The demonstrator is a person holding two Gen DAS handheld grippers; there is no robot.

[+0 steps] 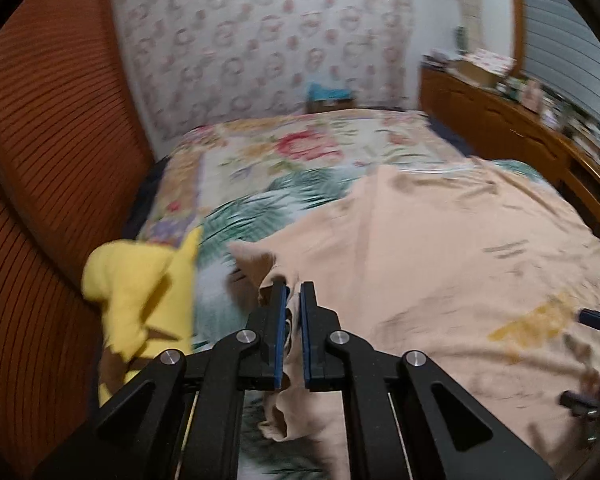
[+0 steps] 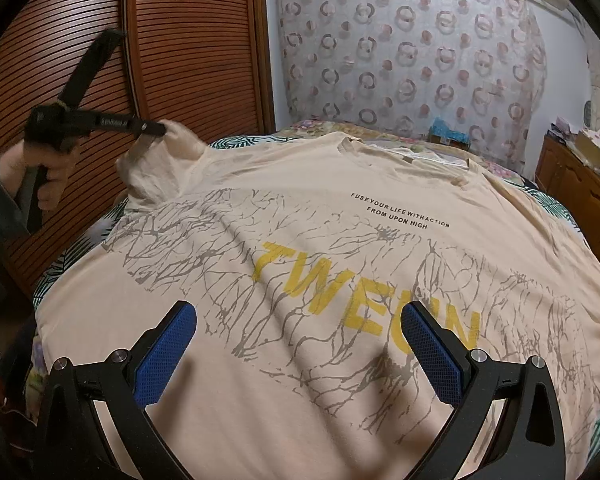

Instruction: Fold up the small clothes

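**T-shirt sleeve fold: L tongs gripping, R tongs free**

L wrist view: peach t-shirt (image 1: 440, 264) lies spread on the floral bedspread (image 1: 300, 148), w/ its left sleeve (image 1: 256, 264) bunched up and lifted. Left gripper (image 1: 294, 292) has its jaws narrow, pinched on sleeve fabric; cloth shows betw. the blue pads and hangs in a fold below them. Yellow garment (image 1: 140, 292) sits just beside, at bed edge near the wooden louvred door (image 1: 40, 160). View is motion-blurred, so fine detail unclear.

R wrist view: t-shirt (image 2: 340, 280) is print-side up, "TWE.." lettering facing cam, collar at far side. Right gripper (image 2: 300, 336) hovers over the lower chest w/ jaws wide, holding nothing. Left gripper (image 2: 156, 130) seen at far left, sleeve (image 2: 160, 168) raised off the bed.

Judgement, step in hand = fold sleeve inward over the body:
- Carry sleeve low and straight across toward the print, keeping pull even so the shoulder line makes a clean crease.
- R tongs could press the chest panel flat to stop the body dragging.
- Risk: thin pinch may slip; bunched cloth may land wrinkled. Release only once sleeve lies flat.
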